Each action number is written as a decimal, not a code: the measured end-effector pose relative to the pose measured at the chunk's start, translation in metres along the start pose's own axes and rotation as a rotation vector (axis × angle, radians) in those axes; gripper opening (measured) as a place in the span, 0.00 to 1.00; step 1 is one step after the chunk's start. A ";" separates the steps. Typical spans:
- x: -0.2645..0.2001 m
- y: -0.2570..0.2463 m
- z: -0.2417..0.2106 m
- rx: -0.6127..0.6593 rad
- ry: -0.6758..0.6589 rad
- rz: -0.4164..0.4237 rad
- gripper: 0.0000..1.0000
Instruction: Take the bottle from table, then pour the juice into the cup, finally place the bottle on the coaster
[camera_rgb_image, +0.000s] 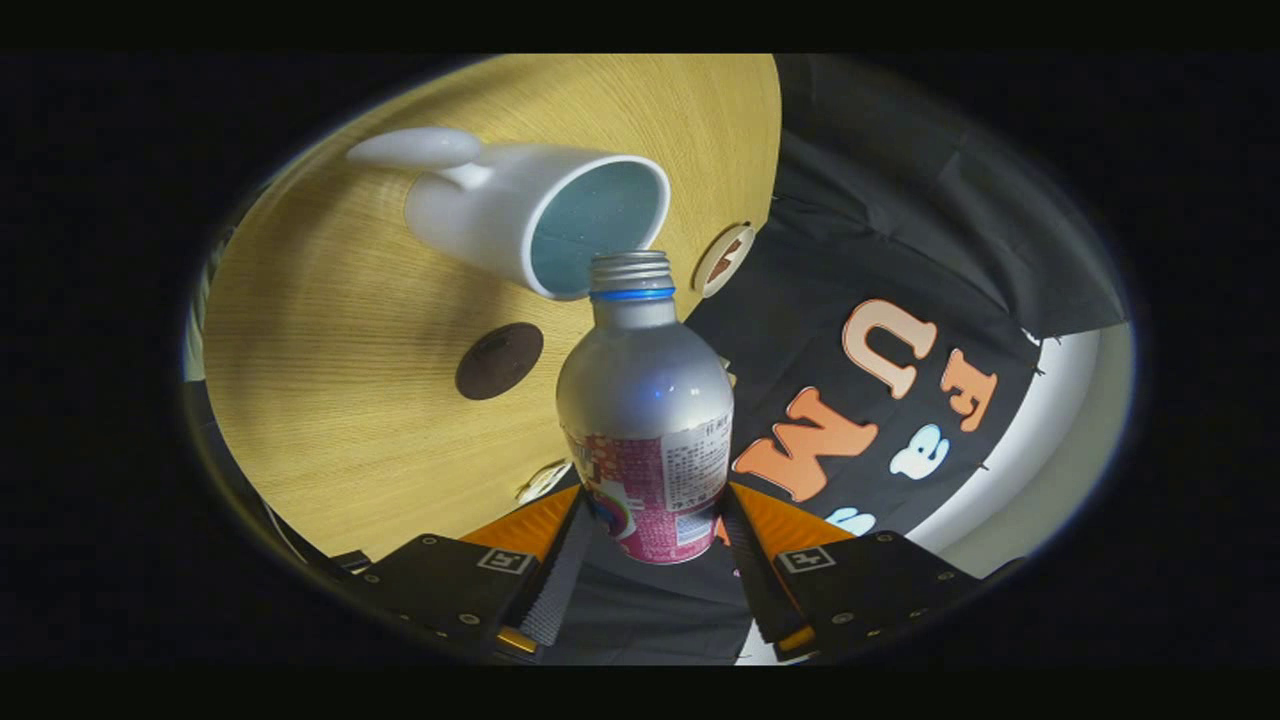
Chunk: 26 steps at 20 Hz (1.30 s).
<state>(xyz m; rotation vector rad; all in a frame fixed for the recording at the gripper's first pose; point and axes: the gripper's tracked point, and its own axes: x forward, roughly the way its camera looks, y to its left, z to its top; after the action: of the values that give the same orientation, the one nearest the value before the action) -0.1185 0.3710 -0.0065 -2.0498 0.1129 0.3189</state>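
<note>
My gripper (655, 520) is shut on a silver bottle (645, 400) with a pink label, both fingers pressing on its lower body. The whole view is rolled over, so the bottle is tilted. Its open threaded neck, with a blue ring under it, sits right at the rim of the white cup (520, 210). The cup's inside looks pale blue, and I cannot tell any liquid in it. The cup stands on the wooden table (330, 400) with its handle pointing away from the bottle. A dark round coaster (499, 360) lies on the table between the cup and my fingers.
A light round disc (724, 260) with a dark mark lies at the table's edge beyond the bottle neck. The black booth cloth hangs past that edge. A small white object (543, 482) rests on the table close to one finger.
</note>
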 end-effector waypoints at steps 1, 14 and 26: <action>0.001 -0.001 0.000 -0.010 0.001 -0.002 0.73; 0.001 -0.017 -0.005 -0.049 0.017 -0.037 0.73; 0.001 -0.007 0.003 0.060 -0.014 -0.021 0.73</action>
<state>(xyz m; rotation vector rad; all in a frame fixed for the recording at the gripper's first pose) -0.1168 0.3766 -0.0020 -1.9877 0.0915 0.3135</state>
